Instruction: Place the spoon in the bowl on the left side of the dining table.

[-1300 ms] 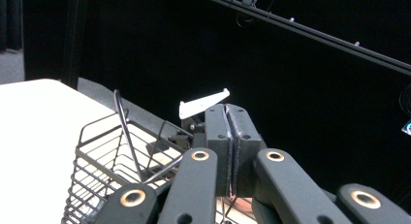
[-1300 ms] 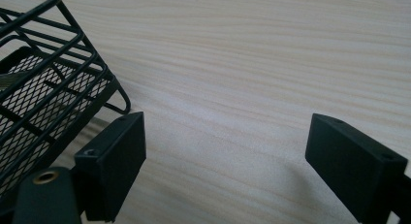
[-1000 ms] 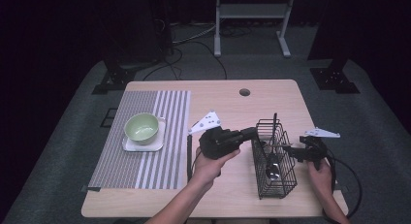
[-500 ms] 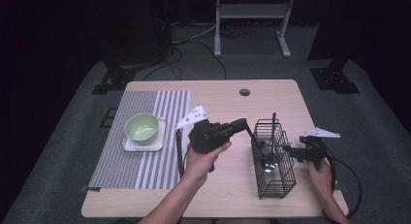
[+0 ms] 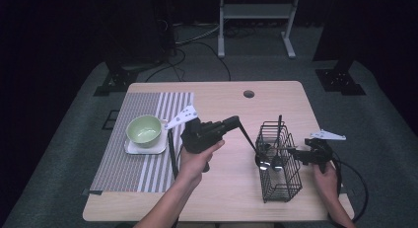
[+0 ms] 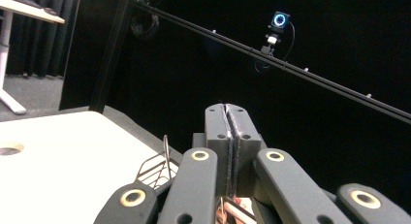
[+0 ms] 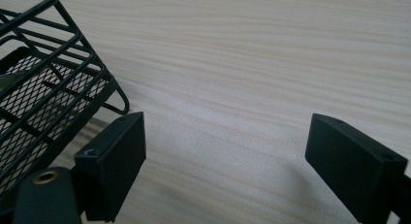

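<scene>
left claw [image 5: 234,122]: pinched shut on the tip of a utensil [image 5: 248,139], which slants down so its shiny end sits low in the basket [image 5: 281,181] on the tabletop [image 5: 231,198]. utensil: thin dark handle, likely light, rigid and slick; hold it firmly, since it may swivel or snag on the wires. right claw [image 7: 225,151]: wide open, empty, just beside the basket. basket: stiff black wire, mesh floor.

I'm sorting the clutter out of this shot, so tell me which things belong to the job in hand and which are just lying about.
In the job: left gripper, fingers shut on the black utensil; wire basket that the utensil reaches into; right gripper, fingers open beside the basket.
Lying about: green bowl, white tray under it, striped mat.
</scene>
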Demonstrator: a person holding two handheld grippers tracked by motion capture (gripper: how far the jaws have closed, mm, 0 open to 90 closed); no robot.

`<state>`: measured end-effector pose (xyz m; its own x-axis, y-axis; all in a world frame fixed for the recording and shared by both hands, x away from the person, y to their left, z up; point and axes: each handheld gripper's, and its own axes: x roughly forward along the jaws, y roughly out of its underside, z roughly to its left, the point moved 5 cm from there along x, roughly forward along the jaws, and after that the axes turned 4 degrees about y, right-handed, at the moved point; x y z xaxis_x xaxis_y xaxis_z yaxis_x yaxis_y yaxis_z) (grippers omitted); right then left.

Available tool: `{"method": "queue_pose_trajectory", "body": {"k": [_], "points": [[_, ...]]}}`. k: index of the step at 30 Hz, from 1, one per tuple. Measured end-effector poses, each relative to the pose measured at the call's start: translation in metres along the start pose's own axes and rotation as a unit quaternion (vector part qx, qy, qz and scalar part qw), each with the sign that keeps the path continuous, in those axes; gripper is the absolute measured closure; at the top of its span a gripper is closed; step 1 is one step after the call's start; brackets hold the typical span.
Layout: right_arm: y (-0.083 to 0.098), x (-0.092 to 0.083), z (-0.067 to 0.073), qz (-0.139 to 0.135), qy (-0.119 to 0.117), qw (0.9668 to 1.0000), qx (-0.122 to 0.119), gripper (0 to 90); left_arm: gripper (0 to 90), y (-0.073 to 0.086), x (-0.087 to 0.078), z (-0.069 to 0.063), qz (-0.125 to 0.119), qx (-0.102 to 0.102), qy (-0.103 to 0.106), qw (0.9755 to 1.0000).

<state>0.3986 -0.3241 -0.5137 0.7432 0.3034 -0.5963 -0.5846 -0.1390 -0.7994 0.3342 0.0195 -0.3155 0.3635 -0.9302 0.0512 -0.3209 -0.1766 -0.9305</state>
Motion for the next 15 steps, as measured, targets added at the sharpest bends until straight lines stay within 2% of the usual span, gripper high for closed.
{"method": "queue_pose_trajectory", "body": {"k": [7, 15], "points": [[0.0, 0.0, 0.0, 0.0, 0.0, 1.0, 0.0, 13.6, 89.3, 0.002, -0.007, 0.008, 0.002, 0.0, -0.014, 0.9999], [0.0, 0.0, 0.0, 0.0, 0.001, 1.0, 0.0, 13.6, 89.3, 0.007, -0.017, 0.023, 0.009, -0.002, -0.041, 0.9991]]}}
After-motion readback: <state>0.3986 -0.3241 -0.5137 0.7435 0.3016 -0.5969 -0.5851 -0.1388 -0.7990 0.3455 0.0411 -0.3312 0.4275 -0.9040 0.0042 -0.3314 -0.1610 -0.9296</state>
